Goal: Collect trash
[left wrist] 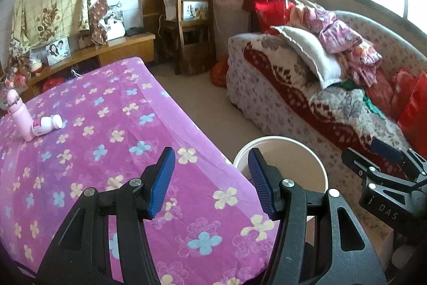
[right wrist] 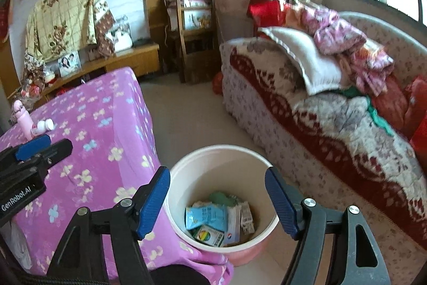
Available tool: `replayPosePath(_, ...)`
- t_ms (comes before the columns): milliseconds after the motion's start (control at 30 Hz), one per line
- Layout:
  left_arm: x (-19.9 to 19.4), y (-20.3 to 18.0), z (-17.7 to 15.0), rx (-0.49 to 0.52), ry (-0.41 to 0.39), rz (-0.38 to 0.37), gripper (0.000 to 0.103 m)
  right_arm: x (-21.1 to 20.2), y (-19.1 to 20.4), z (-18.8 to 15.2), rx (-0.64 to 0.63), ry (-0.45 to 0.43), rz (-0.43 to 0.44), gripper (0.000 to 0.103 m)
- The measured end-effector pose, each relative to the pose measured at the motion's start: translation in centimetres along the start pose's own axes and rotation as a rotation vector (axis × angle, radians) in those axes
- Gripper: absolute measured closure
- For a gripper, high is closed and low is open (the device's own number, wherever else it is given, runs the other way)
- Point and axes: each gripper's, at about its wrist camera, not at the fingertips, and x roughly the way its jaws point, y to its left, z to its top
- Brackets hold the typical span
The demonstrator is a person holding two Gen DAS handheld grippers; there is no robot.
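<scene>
Below the right gripper (right wrist: 217,200), low centre of the right wrist view, a cream bucket (right wrist: 221,159) is seen on the floor, touching the purple flowered cloth (right wrist: 106,124) draped over the table. Collected trash (right wrist: 217,221) lies at its bottom: a light blue packet, small cartons, a green piece. The right jaws are spread wide, with nothing between the blue pads. In the left wrist view only the bucket's rim (left wrist: 280,143) and inner wall are shown; its contents are hidden behind the left gripper (left wrist: 212,183), whose jaws are held moderately apart and empty, above the cloth's edge (left wrist: 106,98).

At far left of both views two pink bottles are noted on the cloth: one upright (left wrist: 18,114), one white-capped and tipped over (left wrist: 46,126), touching each other. Each gripper is caught at the edge of the other's view: the right one at lower right (left wrist: 387,164), the left at middle left (right wrist: 34,151).

A sofa (right wrist: 307,124) piled with bedding fills the right side; a wooden chair (left wrist: 192,26) and a low cabinet (left wrist: 120,47) are set against the far wall.
</scene>
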Motion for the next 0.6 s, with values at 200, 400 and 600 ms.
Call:
replayPosePath(200, -2.6, 0.5, -0.2, -0.005, -0.064, 0.01, 0.048, -3.4, 1.1, 0.2, -0.004, -0.101, -0.006, 0.03)
replayPosePath(400, -4.4, 0.7, -0.5, 0.001, -0.122, 0.021, 0.048, -5.3, 1.6, 0.1, 0.002, -0.148, 0.011, 0.026)
replayPosePath(600, -5.2, 1.1, -0.8, -0.007, -0.151, 0.016, 0.048, -6.4, 1.8, 0.1, 0.007, -0.173, 0.008, 0.025)
